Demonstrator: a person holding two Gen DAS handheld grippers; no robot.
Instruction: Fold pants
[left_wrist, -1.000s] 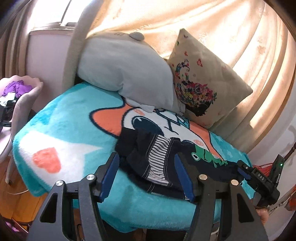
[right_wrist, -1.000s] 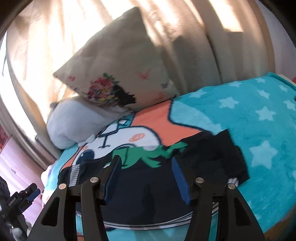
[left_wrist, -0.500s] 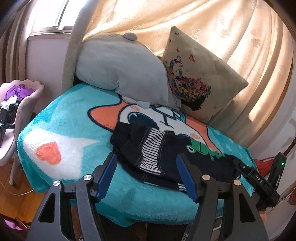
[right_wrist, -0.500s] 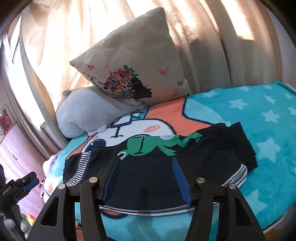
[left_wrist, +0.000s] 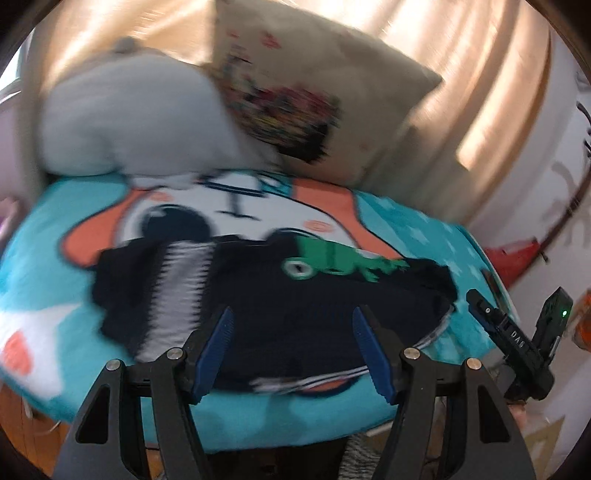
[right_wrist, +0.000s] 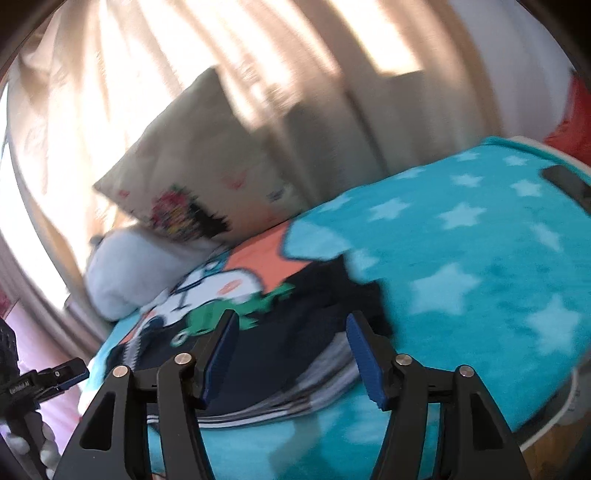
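Observation:
Dark navy pants (left_wrist: 295, 291) lie flat on a teal cartoon blanket (left_wrist: 74, 221), with the striped waistband (left_wrist: 181, 280) at the left and a green print (left_wrist: 343, 262) along the far edge. My left gripper (left_wrist: 291, 317) hovers open at the near edge of the pants with nothing between its blue pads. My right gripper (right_wrist: 291, 321) is over the leg end of the pants (right_wrist: 273, 354); its jaws are opening and empty. Each gripper shows in the other's view: the right gripper (left_wrist: 484, 306) and the left gripper (right_wrist: 70, 371). Both views are blurred.
A grey pillow (left_wrist: 129, 118) and a beige floral cushion (left_wrist: 314, 103) lean on the curtain behind the pants. The blanket (right_wrist: 461, 258) spreads starred and bare to the right, with a dark flat object (right_wrist: 565, 181) at its far corner. The bed's front edge drops off just under the grippers.
The left view has swung right along the bed's front, so the pants' middle now sits between its fingers. The right view has shifted toward the leg end. Both pairs of jaws stand slightly wider.

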